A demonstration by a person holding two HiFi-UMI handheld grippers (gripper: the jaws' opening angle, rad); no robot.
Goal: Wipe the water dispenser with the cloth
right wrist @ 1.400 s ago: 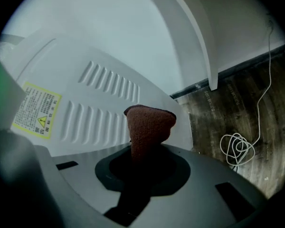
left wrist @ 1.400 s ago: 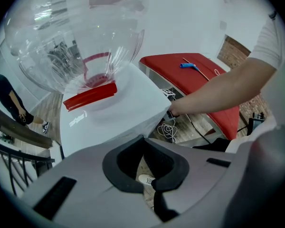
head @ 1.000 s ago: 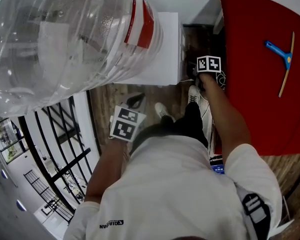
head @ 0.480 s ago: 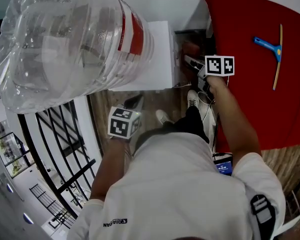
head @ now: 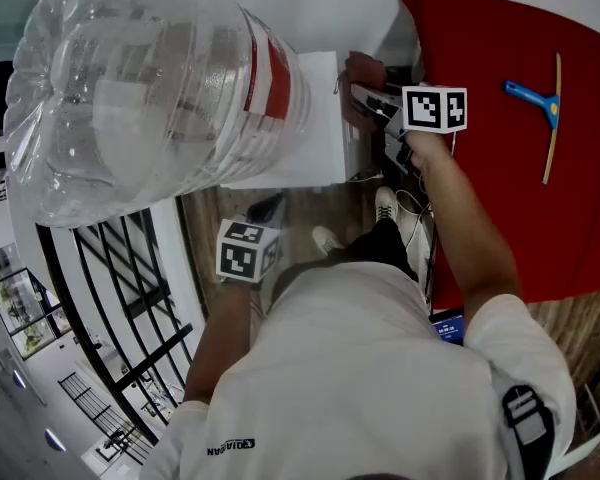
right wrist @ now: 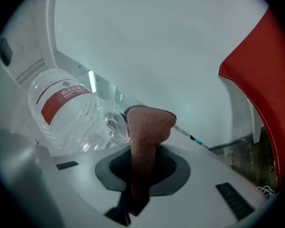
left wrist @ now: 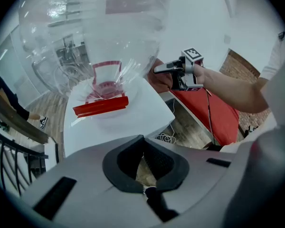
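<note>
This looks like an office or studio on an upper level, not a home. A white water dispenser (head: 325, 118) carrying a big clear bottle (head: 150, 88) stands against a plain white wall (right wrist: 156, 46), just ahead of the left gripper (head: 268, 205) and just left of the right gripper (head: 375, 96). Right of the right gripper is a red table (head: 500, 168) with a squeegee (head: 550, 108) lying on it. Below both grippers lie wood floor (head: 310, 203) and loose cables (left wrist: 168, 137). Left of the left gripper, a black metal railing (head: 84, 328) edges a drop to a lower floor. A brick wall (left wrist: 235, 63) shows beyond the table.
</note>
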